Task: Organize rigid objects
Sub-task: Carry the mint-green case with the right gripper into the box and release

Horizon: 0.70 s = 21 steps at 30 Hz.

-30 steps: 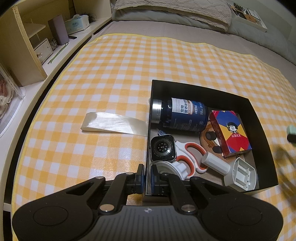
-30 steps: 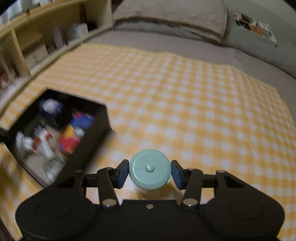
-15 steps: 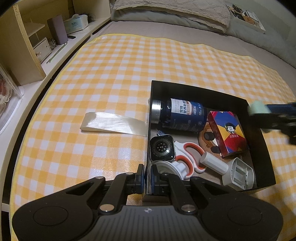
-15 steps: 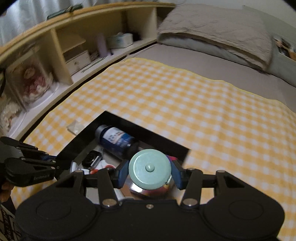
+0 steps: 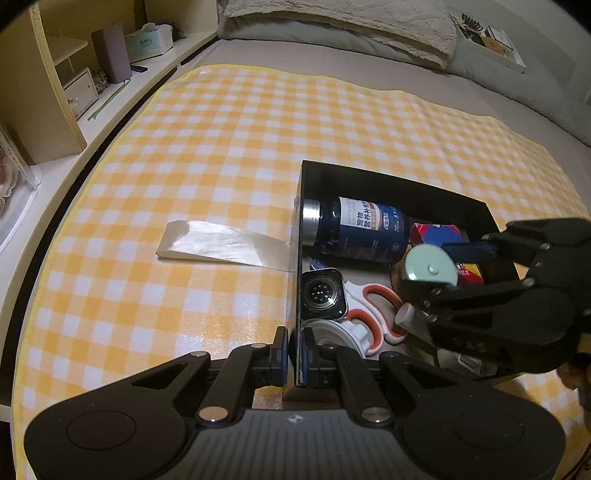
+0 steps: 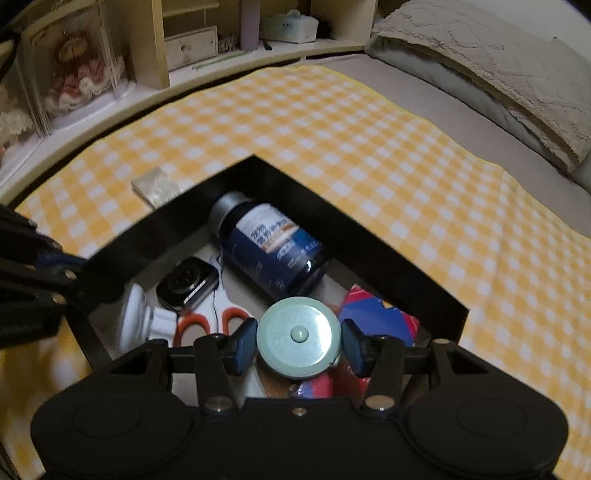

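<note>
A black open box lies on the yellow checked cloth. Inside lie a dark blue bottle, a smartwatch, orange-handled scissors, a red and blue card box and a white holder. My left gripper is shut on the box's left wall near its front corner. My right gripper is shut on a round mint-green tape measure, held over the box interior.
A clear strip of tape lies on the cloth left of the box. Wooden shelves with a tissue box and a drawer stand along the left. A pillow lies at the far end.
My right gripper has carried the mint tape measure leftward from over the bare cloth to above the box. The left gripper has stayed clamped on the box wall.
</note>
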Available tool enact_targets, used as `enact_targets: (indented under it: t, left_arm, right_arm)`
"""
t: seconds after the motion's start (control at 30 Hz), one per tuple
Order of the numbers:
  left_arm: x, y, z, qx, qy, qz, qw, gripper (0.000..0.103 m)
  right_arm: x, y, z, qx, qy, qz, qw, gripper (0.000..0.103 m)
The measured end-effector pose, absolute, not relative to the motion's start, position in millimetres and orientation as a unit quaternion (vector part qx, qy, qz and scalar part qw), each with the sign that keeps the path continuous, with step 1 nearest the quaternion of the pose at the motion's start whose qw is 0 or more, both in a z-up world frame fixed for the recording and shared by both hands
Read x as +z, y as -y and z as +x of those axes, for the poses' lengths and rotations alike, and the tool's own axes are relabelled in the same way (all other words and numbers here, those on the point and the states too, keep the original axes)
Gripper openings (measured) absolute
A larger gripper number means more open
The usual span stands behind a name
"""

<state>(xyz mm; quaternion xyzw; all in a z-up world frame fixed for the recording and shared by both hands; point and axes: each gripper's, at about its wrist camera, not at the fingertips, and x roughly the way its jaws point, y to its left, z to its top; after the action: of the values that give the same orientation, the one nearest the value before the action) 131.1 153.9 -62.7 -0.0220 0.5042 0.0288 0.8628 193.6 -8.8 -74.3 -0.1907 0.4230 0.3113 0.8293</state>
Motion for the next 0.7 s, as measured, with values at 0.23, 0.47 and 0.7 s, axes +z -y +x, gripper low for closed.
enact_targets:
  t: [0.23, 0.47, 0.7]
  left_arm:
    - [-62.6, -155.3, 131.0, 0.027, -0.507, -0.026, 0.861, 0.007]
    - [-61.7, -156.0, 130.8, 0.025, -0.505, -0.028, 0.862, 0.008]
    - [-61.8, -156.4, 130.8, 0.025, -0.505, -0.029, 0.862, 0.008]
  right_arm:
    - [-76.5, 2.1, 189.1, 0.351, -0.456, -0.145, 0.805, 0.05]
    - [-68.2, 10.0, 201.0, 0.34, -0.456, -0.101, 0.817, 0.051]
    - [-62.1, 18.9, 211.9, 0.332, -0.471, -0.053, 0.816, 0.067]
